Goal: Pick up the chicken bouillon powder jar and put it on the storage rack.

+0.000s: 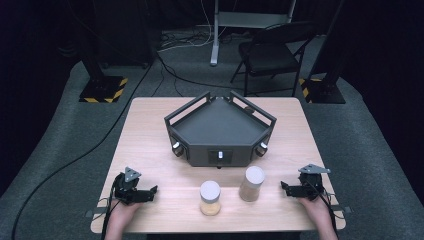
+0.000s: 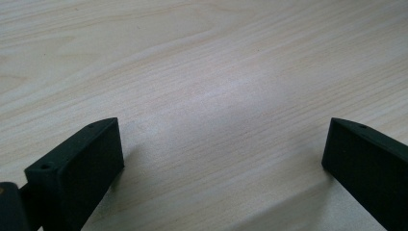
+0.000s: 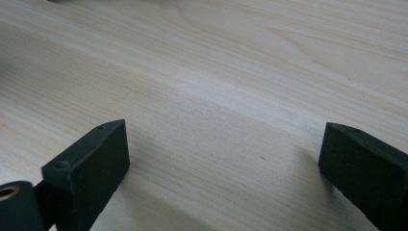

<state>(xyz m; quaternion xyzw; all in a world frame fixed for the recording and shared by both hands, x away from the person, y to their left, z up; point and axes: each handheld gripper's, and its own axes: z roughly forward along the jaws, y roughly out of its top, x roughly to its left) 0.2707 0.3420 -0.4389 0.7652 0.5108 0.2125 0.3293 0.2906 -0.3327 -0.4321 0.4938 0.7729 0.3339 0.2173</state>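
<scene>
Two jars [image 1: 210,197] [image 1: 251,183] stand between two wide-jawed grippers [image 1: 150,192] [image 1: 285,188].

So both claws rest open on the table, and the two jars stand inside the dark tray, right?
Not quite. In the high view the two jars stand on the bare table, in front of the dark tray, not inside it. Left claw and right claw are open.
</scene>
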